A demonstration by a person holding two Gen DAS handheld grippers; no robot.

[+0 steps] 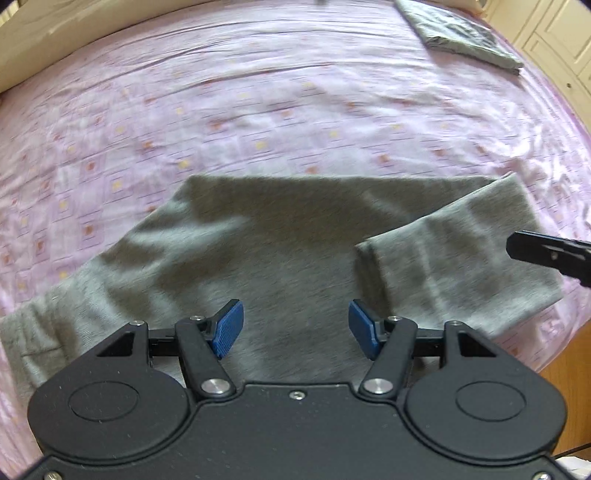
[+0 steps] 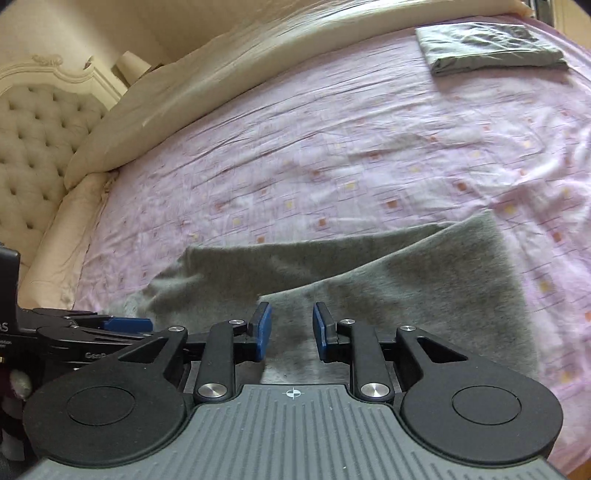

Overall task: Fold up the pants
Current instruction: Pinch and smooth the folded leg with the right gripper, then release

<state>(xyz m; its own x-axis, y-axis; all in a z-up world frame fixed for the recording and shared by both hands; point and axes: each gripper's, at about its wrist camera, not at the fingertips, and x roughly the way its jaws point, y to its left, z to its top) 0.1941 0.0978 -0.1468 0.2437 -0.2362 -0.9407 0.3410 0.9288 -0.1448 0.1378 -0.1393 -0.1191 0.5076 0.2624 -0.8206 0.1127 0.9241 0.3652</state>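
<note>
Two views, differing cover. My right wrist camera alone takes in the tufted headboard (image 2: 33, 147) and cream pillows (image 2: 207, 85); my left alone shows cupboard doors (image 1: 554, 33). Both catch the pink patterned bedsheet (image 1: 258, 110) and a folded dark-grey cloth (image 1: 465, 33) at its far side. Grey pants (image 1: 288, 251) lie on the sheet's near part, leg end doubled back over the body. Left gripper (image 1: 295, 328) released, wide above the fabric. Right gripper (image 2: 291, 328) parted, grasping nothing.
</note>
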